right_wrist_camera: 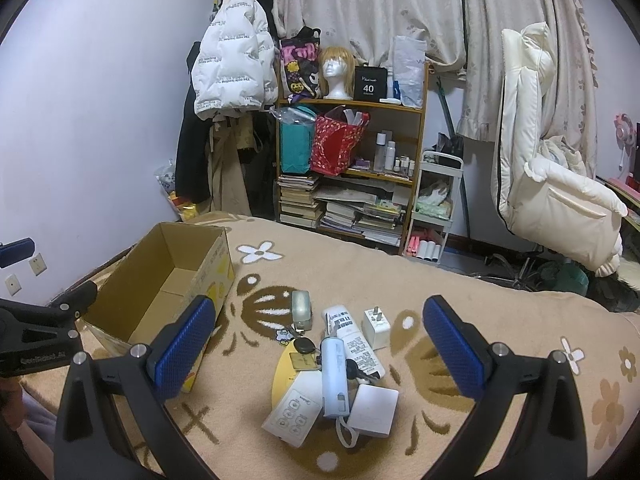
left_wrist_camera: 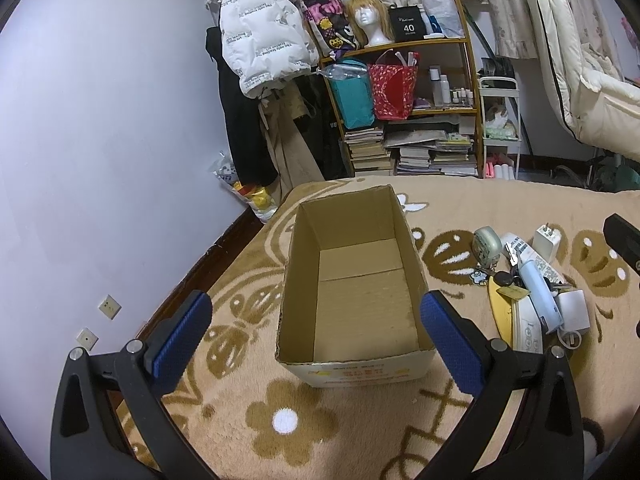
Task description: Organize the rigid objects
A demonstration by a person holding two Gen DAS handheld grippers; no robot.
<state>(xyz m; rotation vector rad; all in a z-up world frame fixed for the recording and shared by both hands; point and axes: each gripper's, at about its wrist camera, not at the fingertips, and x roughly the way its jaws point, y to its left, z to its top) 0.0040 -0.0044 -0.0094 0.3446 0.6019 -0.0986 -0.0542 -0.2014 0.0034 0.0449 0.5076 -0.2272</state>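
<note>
An open, empty cardboard box [left_wrist_camera: 360, 280] stands on the beige patterned blanket [left_wrist_camera: 288, 420]. My left gripper [left_wrist_camera: 316, 300] is open and empty, its blue pads either side of the box's near end. A pile lies to the box's right: tape measure [right_wrist_camera: 301, 308], white tube [right_wrist_camera: 356, 340], white plug [right_wrist_camera: 376, 326], light blue device [right_wrist_camera: 334, 376], white square adapter [right_wrist_camera: 374, 410], white button card [right_wrist_camera: 292, 416], yellow disc [right_wrist_camera: 280, 372] and keys [right_wrist_camera: 304, 350]. My right gripper [right_wrist_camera: 320, 308] is open above the pile, holding nothing.
A lilac wall [left_wrist_camera: 100, 160] with sockets runs close along the left of the bed. Beyond the far edge stand a bookshelf [right_wrist_camera: 352, 184] with bags and books, hanging coats [right_wrist_camera: 232, 68] and a white cart [right_wrist_camera: 436, 208]. A cream quilt [right_wrist_camera: 552, 168] hangs at the right.
</note>
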